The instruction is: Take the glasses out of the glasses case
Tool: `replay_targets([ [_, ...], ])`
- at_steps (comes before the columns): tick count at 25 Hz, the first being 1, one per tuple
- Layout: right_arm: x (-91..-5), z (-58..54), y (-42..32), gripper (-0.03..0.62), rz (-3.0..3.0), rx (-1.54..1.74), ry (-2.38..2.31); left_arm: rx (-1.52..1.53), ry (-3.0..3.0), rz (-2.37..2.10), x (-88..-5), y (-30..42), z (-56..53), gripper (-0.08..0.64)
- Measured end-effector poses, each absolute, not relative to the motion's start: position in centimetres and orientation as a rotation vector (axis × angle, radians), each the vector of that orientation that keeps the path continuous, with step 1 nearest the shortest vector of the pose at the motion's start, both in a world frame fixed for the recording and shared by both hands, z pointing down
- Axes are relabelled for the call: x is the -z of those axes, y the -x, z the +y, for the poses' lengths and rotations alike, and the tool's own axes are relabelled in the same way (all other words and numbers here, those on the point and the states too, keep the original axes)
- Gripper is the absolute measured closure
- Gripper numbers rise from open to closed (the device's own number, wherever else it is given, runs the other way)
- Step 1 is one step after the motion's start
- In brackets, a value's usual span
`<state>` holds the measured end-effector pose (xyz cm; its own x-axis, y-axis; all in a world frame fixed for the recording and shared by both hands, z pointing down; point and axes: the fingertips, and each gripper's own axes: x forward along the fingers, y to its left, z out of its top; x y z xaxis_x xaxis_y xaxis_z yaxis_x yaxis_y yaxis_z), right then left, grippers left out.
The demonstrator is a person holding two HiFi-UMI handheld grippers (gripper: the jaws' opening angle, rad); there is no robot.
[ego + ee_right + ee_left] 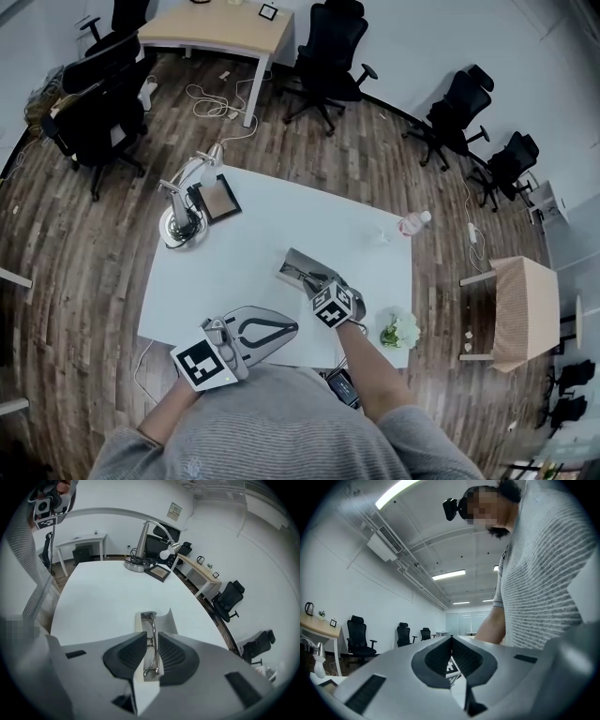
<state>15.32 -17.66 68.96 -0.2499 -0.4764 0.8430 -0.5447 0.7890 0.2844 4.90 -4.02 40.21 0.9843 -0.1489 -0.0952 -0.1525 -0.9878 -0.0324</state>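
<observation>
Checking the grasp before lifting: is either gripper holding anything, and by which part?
The right gripper pinches the glasses around the middle of their folded metal frame, as they lie in the open case. The left gripper is shut and empty.

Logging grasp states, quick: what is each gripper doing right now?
Left gripper: closed, empty.
Right gripper: closed on the glasses, which lie in the open glasses case.
</observation>
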Motion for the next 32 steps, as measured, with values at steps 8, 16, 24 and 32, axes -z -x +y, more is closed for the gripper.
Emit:
replay_targets([
  [8, -70.1, -18.2, -15.1, 0.518, -1.857, -0.068, -0.751, -0.134, 3.102, 0.243, -40.5, -4.4, -4.8, 0.549],
  [16, -71.3, -18.7, -15.6, 0.520, -1.803, -0.078, -0.728, -0.131, 3.119, 0.235, -40.8, -4.3, -5.4, 0.549],
  [24, -72.5, -18.9, -16.1, 0.520, -1.777, -0.093, -0.709, -0.120, 3.138, 0.241, -41.4, -4.2, -5.8, 0.549],
  [32, -73.4, -19.2, -16.3, 0.520, -1.763, -0.097, -0.695, -0.107, 3.152, 0.248, -41.9, -4.3, -6.0, 0.549],
])
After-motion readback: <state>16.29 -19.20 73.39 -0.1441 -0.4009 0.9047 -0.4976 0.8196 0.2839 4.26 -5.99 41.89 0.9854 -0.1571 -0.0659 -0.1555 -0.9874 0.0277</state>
